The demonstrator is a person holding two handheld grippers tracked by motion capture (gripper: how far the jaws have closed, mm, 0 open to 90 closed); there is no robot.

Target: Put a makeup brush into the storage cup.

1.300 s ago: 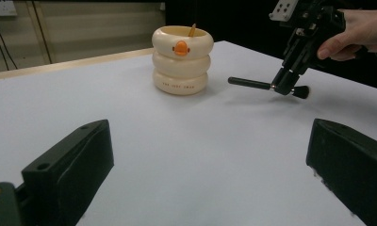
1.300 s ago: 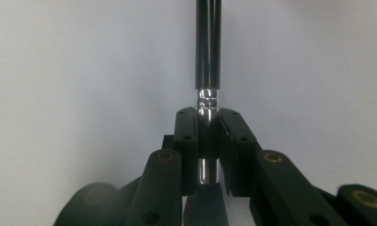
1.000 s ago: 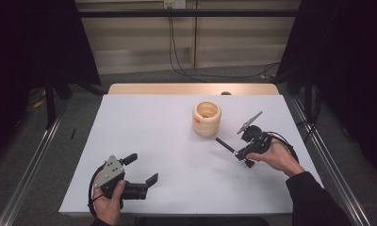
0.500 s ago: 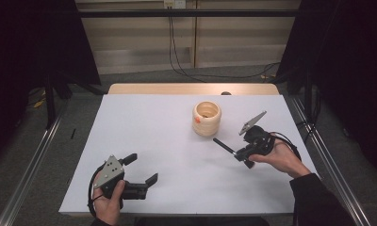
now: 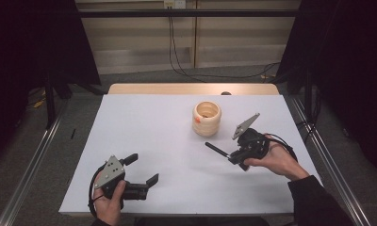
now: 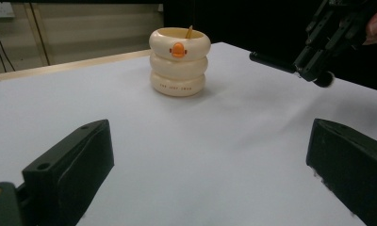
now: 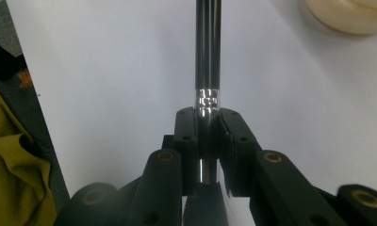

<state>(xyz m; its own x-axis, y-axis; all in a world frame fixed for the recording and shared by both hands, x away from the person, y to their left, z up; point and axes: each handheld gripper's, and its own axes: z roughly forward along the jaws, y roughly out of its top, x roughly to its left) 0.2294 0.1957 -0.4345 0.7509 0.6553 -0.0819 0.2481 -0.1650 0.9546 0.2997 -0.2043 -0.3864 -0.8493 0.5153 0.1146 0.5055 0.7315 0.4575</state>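
My right gripper (image 5: 230, 157) pinches a black pen (image 5: 217, 149); in the right gripper view the two pads are pressed on the pen (image 7: 208, 61) near its shiny silver ring, and the barrel runs straight away from the jaws over the white table (image 7: 106, 70); in the high view the pen points to the left and a little away from me, and it is lifted off the table (image 5: 149, 122), at the right side, in front of the cup (image 5: 207, 118); the cup is cream, made like three stacked rings, with a small orange duck bill on its side, and it stands upright toward the far middle of the table, apart from the pen; in the left gripper view the cup (image 6: 179, 61) has something thin leaning inside, but I cannot tell what it is; my left gripper (image 5: 142, 172) rests at the near left of the table, its jaws spread wide with nothing between them; from there I see the right gripper (image 6: 314, 66) with the pen (image 6: 271, 61) above the table, to the right of the cup.
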